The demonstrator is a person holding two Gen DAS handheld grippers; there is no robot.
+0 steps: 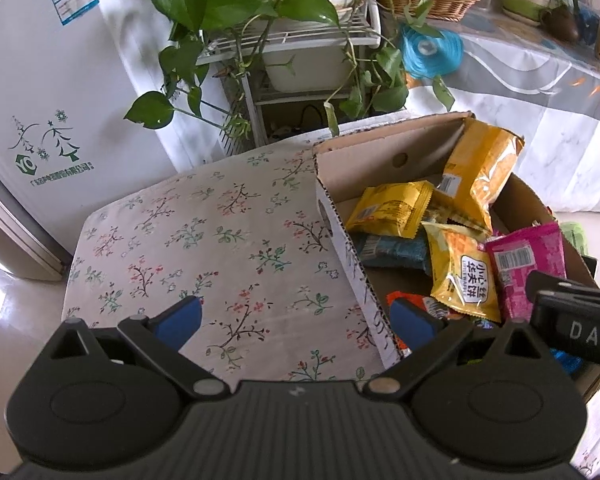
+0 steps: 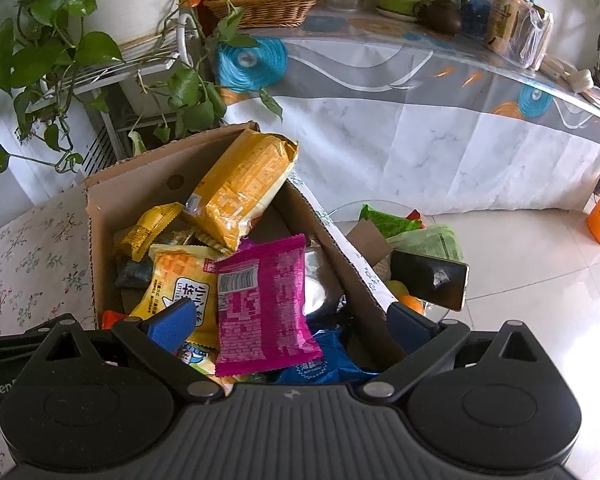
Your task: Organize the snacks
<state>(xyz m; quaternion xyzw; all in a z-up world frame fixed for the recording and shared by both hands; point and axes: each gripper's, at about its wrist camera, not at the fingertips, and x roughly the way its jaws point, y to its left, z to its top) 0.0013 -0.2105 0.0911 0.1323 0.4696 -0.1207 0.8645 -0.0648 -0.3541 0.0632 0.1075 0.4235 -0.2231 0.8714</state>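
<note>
A home: fridge (image 1: 28,120), trailing houseplant (image 1: 236,8) (on a rack), clothed table (image 2: 440,92).

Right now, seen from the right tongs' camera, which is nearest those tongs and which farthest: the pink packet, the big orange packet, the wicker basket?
1. pink packet, between the open right tongs.
2. big orange packet, leaning at the box's far end.
3. wicker basket, on the table behind.

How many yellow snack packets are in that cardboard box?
3 that show. The large yellow packet leans against the far corner, the small yellow packet lies left of it, and the yellow wafer packet lies nearer, beside the pink packet. More may be buried underneath.
</note>
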